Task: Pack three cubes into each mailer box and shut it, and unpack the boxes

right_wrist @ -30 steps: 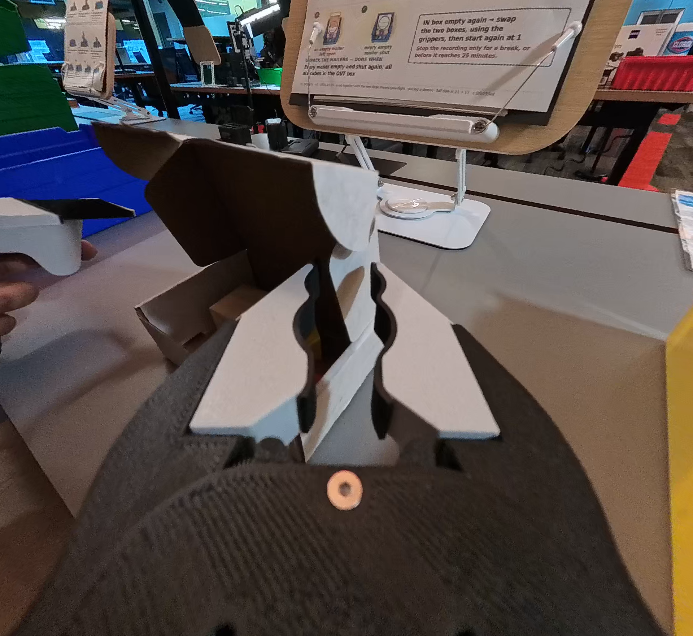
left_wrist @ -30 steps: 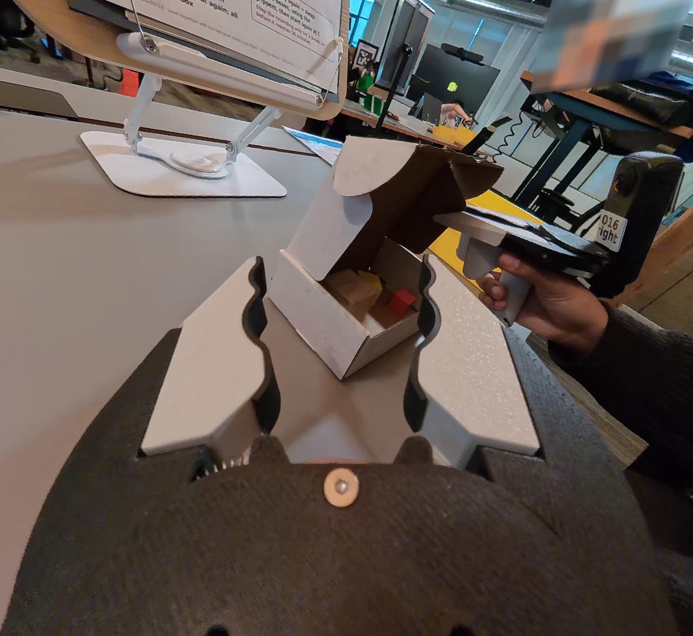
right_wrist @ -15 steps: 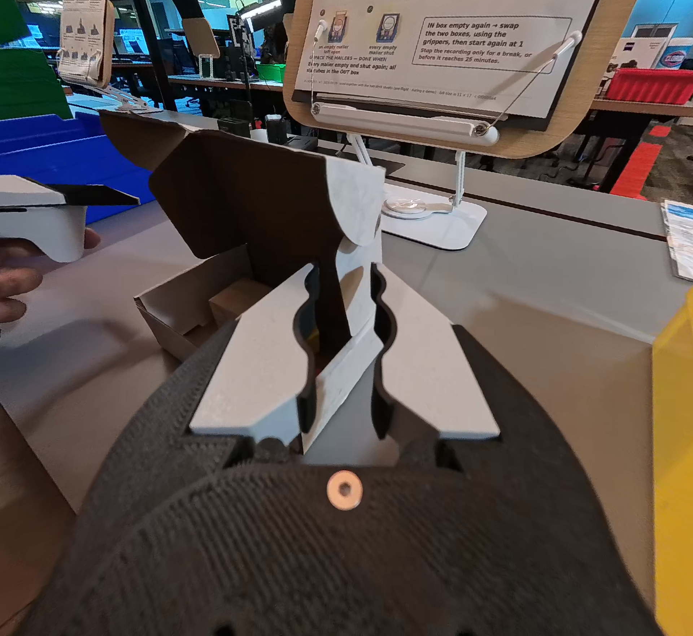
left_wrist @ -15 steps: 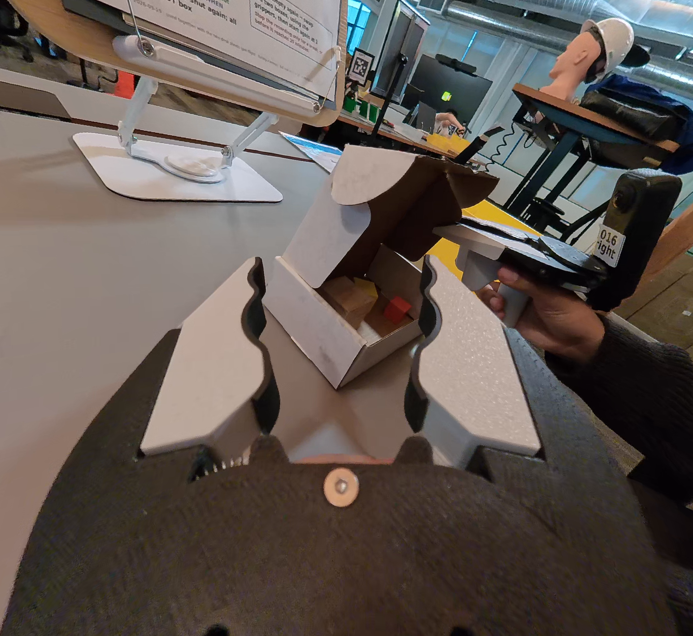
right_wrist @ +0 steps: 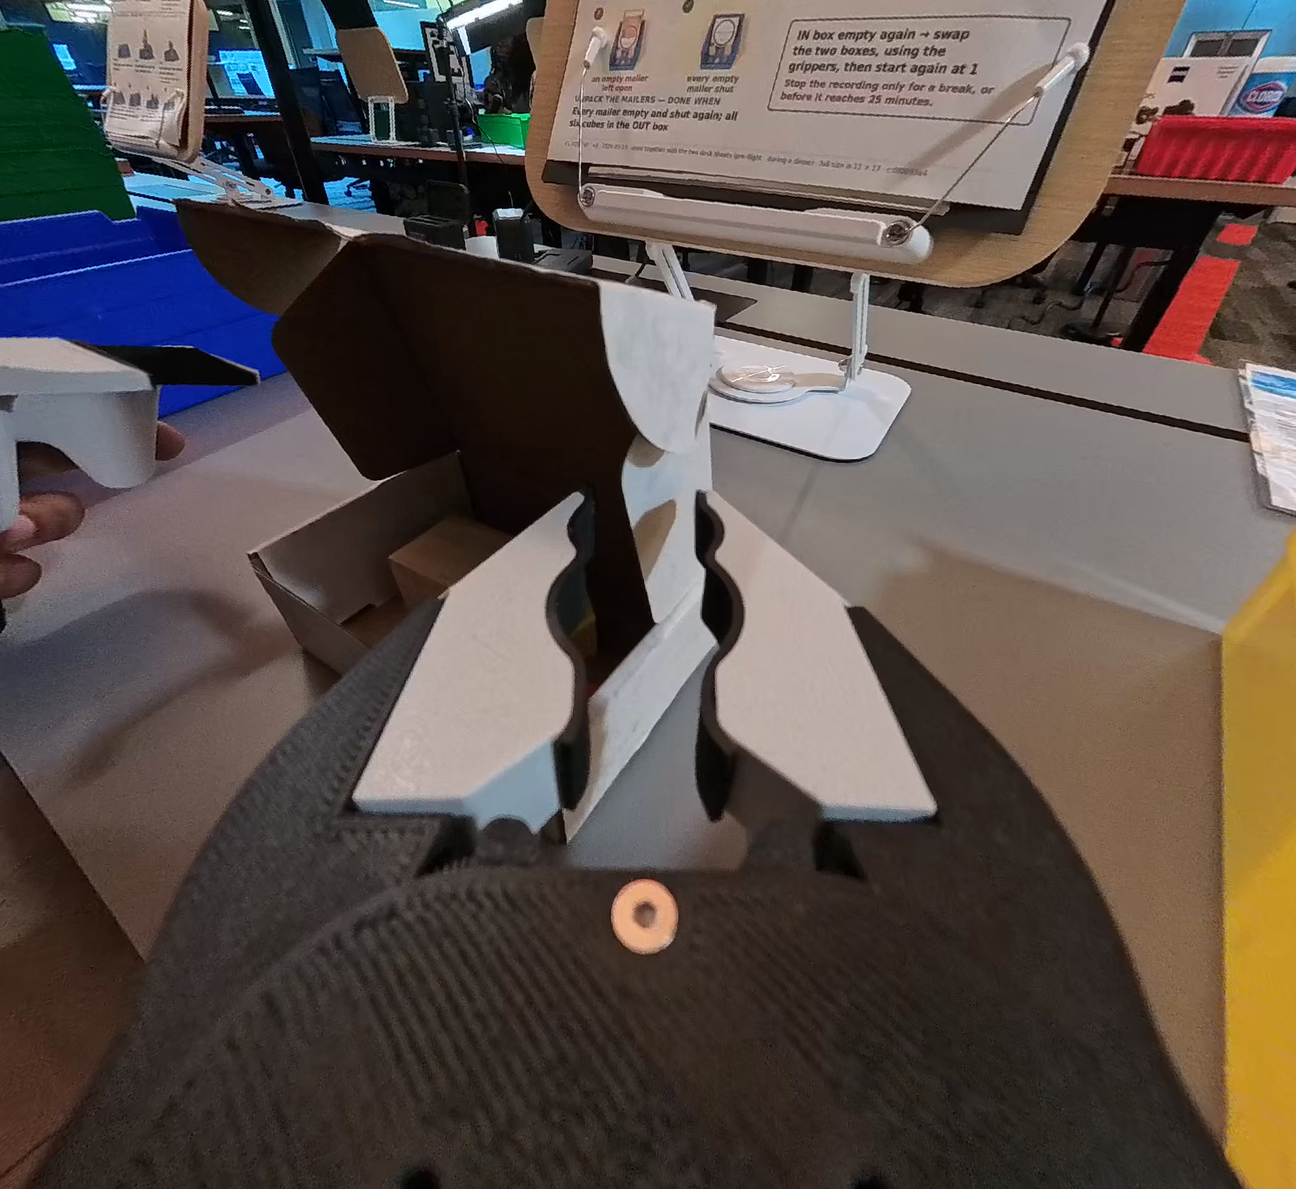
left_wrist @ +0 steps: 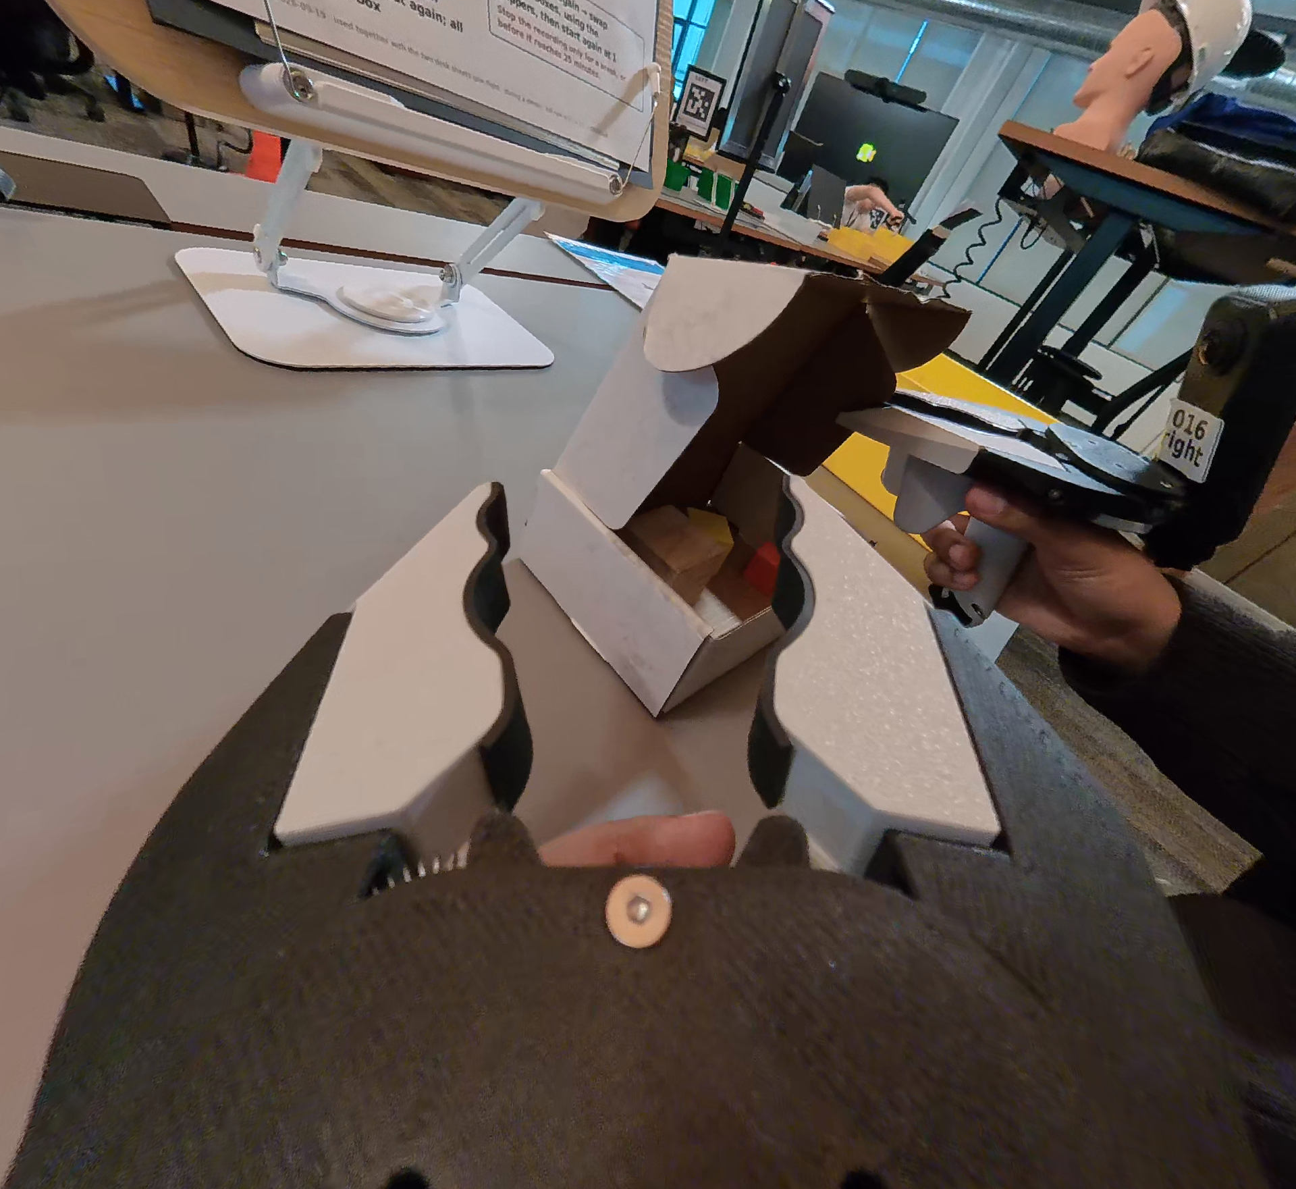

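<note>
**Open box, lid held up, cubes inside**

The mailer box [left_wrist: 631, 601] sits at frame centre on the grey table [left_wrist: 210, 524]. Its long axis runs from upper left to lower right, mouth upward. The right gripper [right_wrist: 642, 601] pinches the lid's side flap [right_wrist: 659, 524]; the left gripper [left_wrist: 642, 608] is spread and empty. The cardboard is likely light and bendy, so grip it near a fold. The wooden [left_wrist: 677, 545], yellow [left_wrist: 712, 524] and red [left_wrist: 764, 566] cubes look hard and easy to pinch.

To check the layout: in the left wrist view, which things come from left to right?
Document stand → mailer box → right gripper → person's hand.
</note>
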The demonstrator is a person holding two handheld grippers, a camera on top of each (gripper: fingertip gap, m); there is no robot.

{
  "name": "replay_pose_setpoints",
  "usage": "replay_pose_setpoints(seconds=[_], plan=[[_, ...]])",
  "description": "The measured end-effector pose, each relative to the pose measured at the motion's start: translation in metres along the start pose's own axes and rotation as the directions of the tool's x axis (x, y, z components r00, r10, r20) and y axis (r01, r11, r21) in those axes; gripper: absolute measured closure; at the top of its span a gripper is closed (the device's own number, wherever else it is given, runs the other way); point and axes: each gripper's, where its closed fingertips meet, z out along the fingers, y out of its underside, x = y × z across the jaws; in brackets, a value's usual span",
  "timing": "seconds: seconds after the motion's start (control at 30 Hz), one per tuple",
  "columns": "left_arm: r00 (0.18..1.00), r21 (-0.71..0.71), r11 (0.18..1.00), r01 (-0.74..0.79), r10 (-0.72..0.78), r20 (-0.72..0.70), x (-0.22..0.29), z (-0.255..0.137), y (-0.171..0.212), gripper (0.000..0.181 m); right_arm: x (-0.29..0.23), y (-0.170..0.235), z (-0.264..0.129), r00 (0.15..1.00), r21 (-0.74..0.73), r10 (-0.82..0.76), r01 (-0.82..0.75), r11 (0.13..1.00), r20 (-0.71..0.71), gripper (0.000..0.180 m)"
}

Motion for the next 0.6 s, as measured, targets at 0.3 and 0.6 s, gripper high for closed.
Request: replay_pose_setpoints(seconds=[0.3,0.6], plan=[[0.998,0.03,0.998,0.062,-0.061,-0.031,0.0,0.008,-0.007,0.106,0.003,0.001,-0.011,0.999,0.007,0.047,-0.047,0.999,0.01,0.143],[0.96,0.104,0.964,0.246,-0.228,-0.161,-0.009,0.013,-0.035,0.107,0.005,-0.01,-0.031,0.993,0.079,0.111,-0.114,0.99,0.044,0.136]])
